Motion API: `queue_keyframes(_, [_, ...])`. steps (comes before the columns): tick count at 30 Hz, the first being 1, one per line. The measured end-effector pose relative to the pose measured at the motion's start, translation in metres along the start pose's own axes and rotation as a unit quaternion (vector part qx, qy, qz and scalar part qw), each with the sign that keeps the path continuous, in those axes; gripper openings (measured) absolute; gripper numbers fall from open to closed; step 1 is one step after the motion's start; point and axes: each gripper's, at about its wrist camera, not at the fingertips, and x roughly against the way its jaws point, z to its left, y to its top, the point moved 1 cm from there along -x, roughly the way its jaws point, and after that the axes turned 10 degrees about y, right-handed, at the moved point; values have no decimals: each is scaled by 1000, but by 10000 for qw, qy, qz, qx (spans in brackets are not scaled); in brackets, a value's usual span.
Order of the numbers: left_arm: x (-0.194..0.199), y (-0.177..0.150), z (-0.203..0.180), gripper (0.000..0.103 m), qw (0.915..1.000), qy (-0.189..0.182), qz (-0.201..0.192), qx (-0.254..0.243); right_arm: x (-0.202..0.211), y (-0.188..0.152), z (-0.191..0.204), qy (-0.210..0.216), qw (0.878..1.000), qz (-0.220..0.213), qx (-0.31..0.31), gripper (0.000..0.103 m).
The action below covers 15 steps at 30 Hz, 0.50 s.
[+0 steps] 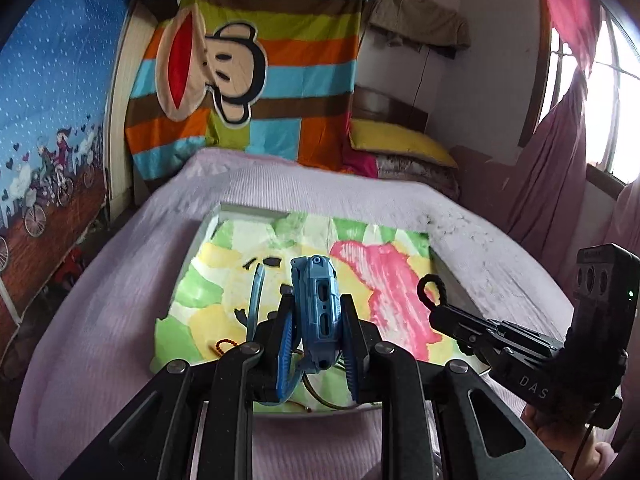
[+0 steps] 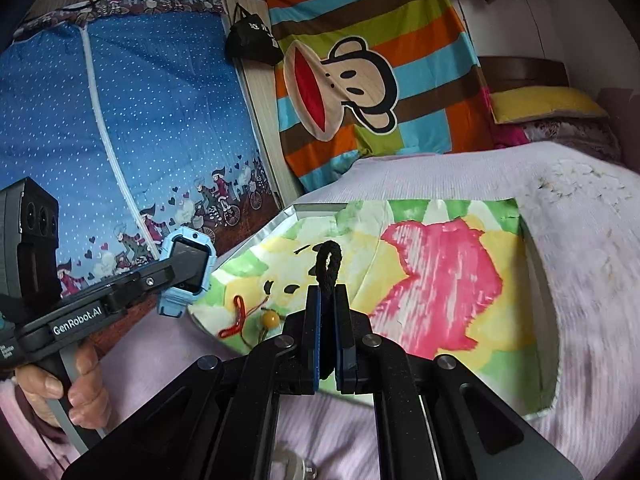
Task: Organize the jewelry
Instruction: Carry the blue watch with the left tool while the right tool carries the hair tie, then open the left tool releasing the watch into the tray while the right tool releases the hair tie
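Observation:
My left gripper (image 1: 316,312) is shut on a light blue smartwatch (image 1: 318,312), held on edge above the tray, its strap (image 1: 256,292) curving off to the left. The right wrist view shows the same watch (image 2: 188,264) with its dark screen in the left gripper (image 2: 176,270). My right gripper (image 2: 329,296) is shut on a black braided cord loop (image 2: 329,264) that sticks up past its fingertips; that loop (image 1: 430,292) also shows in the left wrist view. Both are raised over a tray (image 2: 538,280) lined with a colourful cloth. On it lie a red cord (image 2: 237,318) and an amber bead (image 2: 271,319).
The tray (image 1: 208,228) sits on a pale pink bedspread (image 1: 100,320). A striped monkey blanket (image 1: 248,60) hangs behind the bed, with a blue dotted curtain (image 2: 140,120) to the left and pillows (image 1: 396,144) at the headboard. A person's hand (image 2: 84,392) grips the left tool's handle.

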Motion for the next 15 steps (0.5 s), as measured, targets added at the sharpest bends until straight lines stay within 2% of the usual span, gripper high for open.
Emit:
queue_keyframes(5, [-38, -2, 3, 20, 9984, 86, 540, 105, -33, 0, -8, -206, 9990, 385, 7, 5])
queue_keyframes(9, [-52, -12, 4, 21, 9964, 217, 820, 84, -53, -7, -16, -290, 9969, 737, -39, 5])
queue_keyframes(15, [-55, -16, 5, 22, 9956, 191, 913, 116, -71, -18, -25, -345, 9936, 1064, -146, 5])
